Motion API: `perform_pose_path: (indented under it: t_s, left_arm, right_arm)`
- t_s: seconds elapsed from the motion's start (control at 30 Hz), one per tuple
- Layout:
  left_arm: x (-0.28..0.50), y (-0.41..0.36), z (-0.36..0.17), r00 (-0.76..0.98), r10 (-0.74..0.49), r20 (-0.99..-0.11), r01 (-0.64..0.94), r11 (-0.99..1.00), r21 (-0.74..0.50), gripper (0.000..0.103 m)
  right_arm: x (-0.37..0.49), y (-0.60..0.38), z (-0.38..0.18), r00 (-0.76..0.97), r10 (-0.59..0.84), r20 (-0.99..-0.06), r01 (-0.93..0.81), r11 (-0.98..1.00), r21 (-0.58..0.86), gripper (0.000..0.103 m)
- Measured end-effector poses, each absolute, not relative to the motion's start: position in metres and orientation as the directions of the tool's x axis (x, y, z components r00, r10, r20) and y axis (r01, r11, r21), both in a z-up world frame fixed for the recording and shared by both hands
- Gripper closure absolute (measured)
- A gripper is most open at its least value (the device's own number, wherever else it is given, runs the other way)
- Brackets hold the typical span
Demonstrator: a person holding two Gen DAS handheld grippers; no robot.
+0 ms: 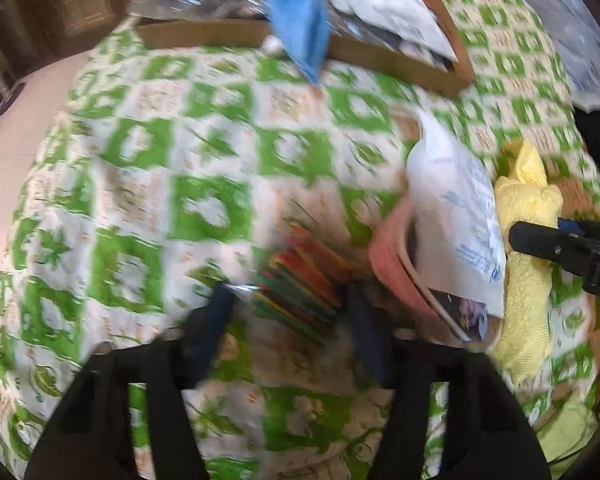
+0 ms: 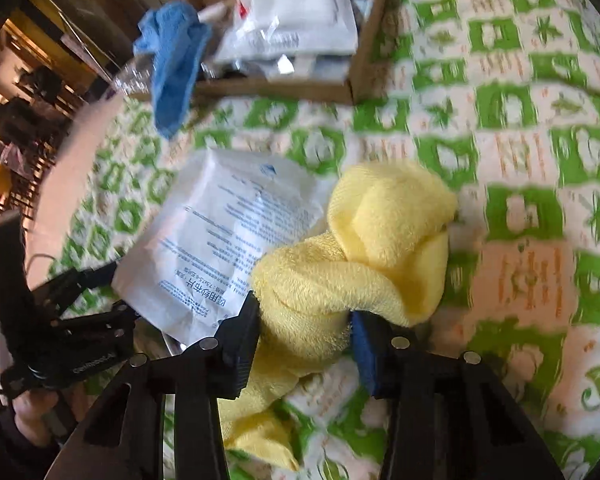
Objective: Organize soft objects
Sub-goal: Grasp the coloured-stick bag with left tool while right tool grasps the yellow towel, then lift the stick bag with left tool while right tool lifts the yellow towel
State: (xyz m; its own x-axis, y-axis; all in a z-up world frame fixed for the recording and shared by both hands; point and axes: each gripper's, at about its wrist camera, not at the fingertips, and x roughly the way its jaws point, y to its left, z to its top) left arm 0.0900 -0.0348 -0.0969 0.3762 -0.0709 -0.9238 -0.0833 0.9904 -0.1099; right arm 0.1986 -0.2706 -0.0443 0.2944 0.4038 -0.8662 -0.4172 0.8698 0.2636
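Two grippers worked over a green-and-white patterned cloth (image 1: 204,128) that covered the surface. The right gripper (image 2: 300,332) had its jaws clamped on a yellow towel (image 2: 364,256), which bunched into a thick knot ahead of the fingers and trailed back between them toward the camera. Just beside the towel on its left, and partly under it, lay a white printed packet (image 2: 228,232) with blue text. In the left wrist view, the left gripper (image 1: 288,320) had its jaws apart, with a small multicoloured striped item (image 1: 304,280) lying between the blurred fingertips; whether either pad touched it could not be told. To the right of that item sat a pink object (image 1: 392,264) touching the white packet, too blurred to identify, and the yellow towel stretched alongside with the other gripper's dark finger laid across it. At the far side of the cloth stood a shallow cardboard box (image 2: 284,88) filled with white bags and packets, and a blue cloth (image 2: 172,60) hung over its front edge.
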Motion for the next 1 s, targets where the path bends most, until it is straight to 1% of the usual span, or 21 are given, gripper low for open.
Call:
perform_pose_path:
  t_s: [0.03,0.13,0.23,0.33,0.37,0.4,0.47,0.57,0.7,0.8,0.87,0.93,1.0]
  left_arm:
    - [0.090,-0.025,-0.095,0.387,-0.070,-0.919,-0.116,0.985,-0.124,0.066]
    - [0.089,0.001,-0.095,0.402,-0.114,-0.908,-0.200,0.957,-0.209,0.066]
    - [0.087,0.017,-0.092,0.428,-0.155,-0.891,-0.242,0.929,-0.278,0.066]
    - [0.085,0.024,-0.090,0.445,-0.170,-0.879,-0.261,0.915,-0.309,0.066]
    - [0.085,0.025,-0.090,0.449,-0.173,-0.877,-0.262,0.913,-0.314,0.063]
    - [0.086,0.024,-0.090,0.453,-0.178,-0.874,-0.259,0.911,-0.320,0.061]
    - [0.084,0.030,-0.089,0.456,-0.183,-0.871,-0.252,0.912,-0.323,0.053]
    - [0.090,0.019,-0.092,0.442,-0.175,-0.880,-0.247,0.919,-0.307,0.049]
    - [0.093,0.000,-0.097,0.427,-0.137,-0.894,-0.233,0.938,-0.255,0.049]
    - [0.104,-0.013,-0.102,0.418,-0.066,-0.906,-0.206,0.965,-0.165,0.049]
    - [0.111,-0.027,-0.105,0.413,0.004,-0.911,-0.172,0.982,-0.073,0.049]
    - [0.112,-0.033,-0.105,0.420,0.037,-0.907,-0.154,0.988,-0.031,0.050]
    - [0.113,-0.032,-0.105,0.430,0.031,-0.902,-0.157,0.987,-0.041,0.058]
  right_arm:
    - [0.202,-0.268,-0.040,0.317,0.406,-0.857,-0.419,0.871,0.257,0.062]
    - [0.209,-0.268,-0.030,0.373,0.400,-0.837,-0.407,0.881,0.239,0.062]
    - [0.214,-0.270,-0.024,0.435,0.361,-0.825,-0.394,0.900,0.186,0.062]
    - [0.219,-0.274,-0.031,0.427,0.379,-0.821,-0.377,0.900,0.220,0.058]
    - [0.219,-0.275,-0.038,0.418,0.392,-0.820,-0.362,0.899,0.245,0.055]
    - [0.219,-0.278,-0.044,0.408,0.400,-0.821,-0.349,0.899,0.265,0.049]
    - [0.222,-0.283,-0.054,0.389,0.394,-0.833,-0.323,0.905,0.277,0.045]
    - [0.220,-0.285,-0.054,0.375,0.399,-0.837,-0.309,0.905,0.293,0.043]
    - [0.215,-0.284,-0.056,0.334,0.393,-0.857,-0.285,0.908,0.306,0.042]
    - [0.217,-0.285,-0.065,0.297,0.404,-0.865,-0.263,0.906,0.333,0.041]
    - [0.223,-0.287,-0.068,0.295,0.404,-0.866,-0.258,0.906,0.335,0.042]
    - [0.226,-0.287,-0.070,0.298,0.407,-0.864,-0.262,0.905,0.336,0.043]
    - [0.229,-0.287,-0.072,0.305,0.415,-0.857,-0.265,0.902,0.342,0.059]
